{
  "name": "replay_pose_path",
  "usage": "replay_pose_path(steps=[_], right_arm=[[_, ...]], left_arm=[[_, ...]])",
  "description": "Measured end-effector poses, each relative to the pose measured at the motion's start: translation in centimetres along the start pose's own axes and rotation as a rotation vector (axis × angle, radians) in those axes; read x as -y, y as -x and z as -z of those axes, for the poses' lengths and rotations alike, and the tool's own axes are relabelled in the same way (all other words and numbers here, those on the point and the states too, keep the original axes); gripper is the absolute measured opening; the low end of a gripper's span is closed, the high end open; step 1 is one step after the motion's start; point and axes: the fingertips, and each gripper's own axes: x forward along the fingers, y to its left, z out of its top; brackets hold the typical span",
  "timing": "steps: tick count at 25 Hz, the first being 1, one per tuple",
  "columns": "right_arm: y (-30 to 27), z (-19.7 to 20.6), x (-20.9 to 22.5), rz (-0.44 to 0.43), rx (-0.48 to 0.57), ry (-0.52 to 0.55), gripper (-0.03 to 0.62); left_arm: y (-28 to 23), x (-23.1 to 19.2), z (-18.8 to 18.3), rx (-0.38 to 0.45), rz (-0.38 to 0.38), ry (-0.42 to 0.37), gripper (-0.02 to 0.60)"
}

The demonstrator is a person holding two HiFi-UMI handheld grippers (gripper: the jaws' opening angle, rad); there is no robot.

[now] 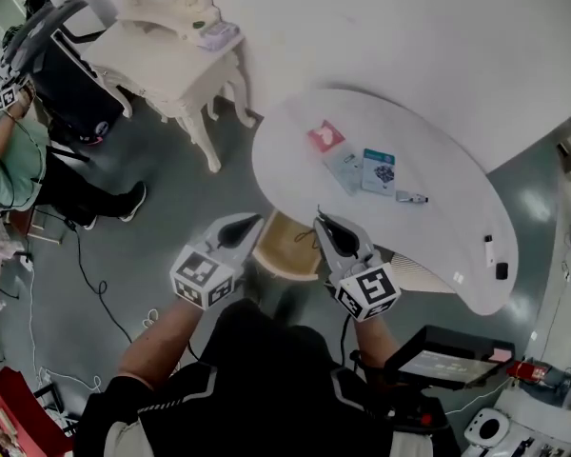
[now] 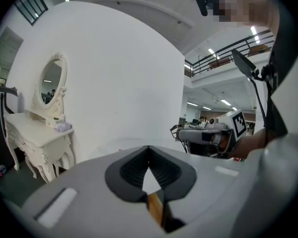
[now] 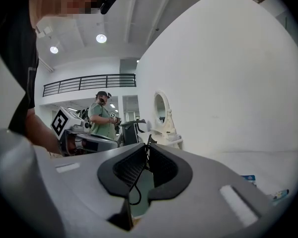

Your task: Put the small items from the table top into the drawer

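Observation:
On the white curved table (image 1: 438, 131) lie a red packet (image 1: 325, 136), a pale packet (image 1: 344, 169), a teal card (image 1: 379, 170), a small stick-like item (image 1: 412, 197), and a white piece (image 1: 488, 250) beside a black piece (image 1: 501, 270). Under the table's near edge the tan inside of an open drawer (image 1: 287, 246) shows. My left gripper (image 1: 250, 222) hangs over the drawer's left side, shut and empty. My right gripper (image 1: 321, 222) is over its right side, jaws also together with nothing held. The tips of the left gripper (image 2: 148, 148) and right gripper (image 3: 148, 145) meet in their own views.
A cream dressing table with an oval mirror (image 1: 171, 55) stands to the left of the white table. A person in a green top (image 1: 9, 150) stands at far left. Cables (image 1: 90, 284) run over the grey floor. A black case (image 1: 447, 355) sits at lower right.

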Motion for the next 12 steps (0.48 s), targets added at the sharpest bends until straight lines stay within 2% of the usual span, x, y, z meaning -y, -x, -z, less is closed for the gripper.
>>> replay_pose_path(steps=[7, 12], right_arm=[[-1.9, 4.2, 0.0, -0.024, -0.042, -0.019, 0.029], [-2.6, 7.0, 0.2, -0.055, -0.090, 0.000, 0.029]], left_arm=[[-0.7, -2.1, 4.6, -0.071, -0.010, 0.053, 0.002], [-1.1, -2.7, 6.0, -0.026, 0.052, 0.125, 0.002]])
